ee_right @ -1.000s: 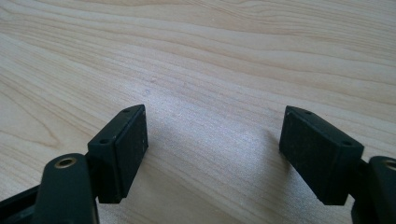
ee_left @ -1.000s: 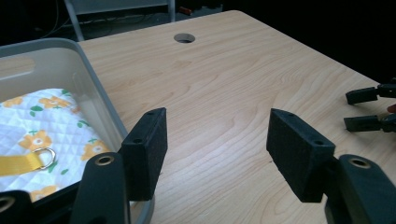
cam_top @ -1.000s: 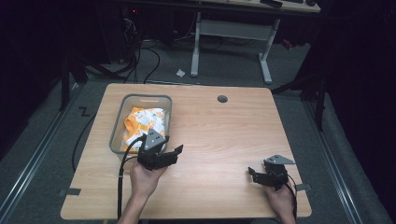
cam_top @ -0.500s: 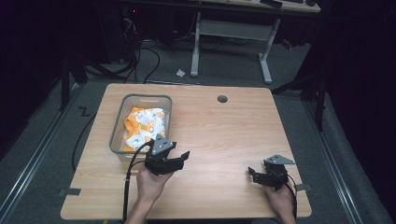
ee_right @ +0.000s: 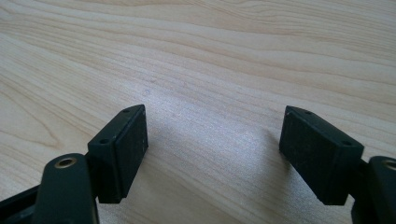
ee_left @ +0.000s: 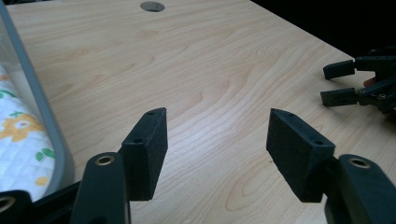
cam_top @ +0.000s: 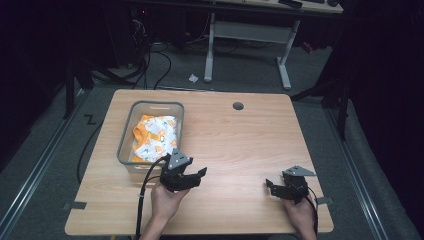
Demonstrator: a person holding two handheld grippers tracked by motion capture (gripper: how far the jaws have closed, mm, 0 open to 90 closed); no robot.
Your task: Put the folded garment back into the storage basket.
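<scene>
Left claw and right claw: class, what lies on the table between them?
Nothing: between the left claw and the right claw there is only bare wooden table, as the high view shows. The left gripper view shows the same empty stretch.

bin (ee_left: pixel 42 116): cut off left | cloth (ee_left: pixel 18 140): partly cropped

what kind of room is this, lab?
Likely a lab or test workshop: a bare wooden table on grey carpet, loose cables on the floor, another desk frame behind, dark surroundings.
</scene>
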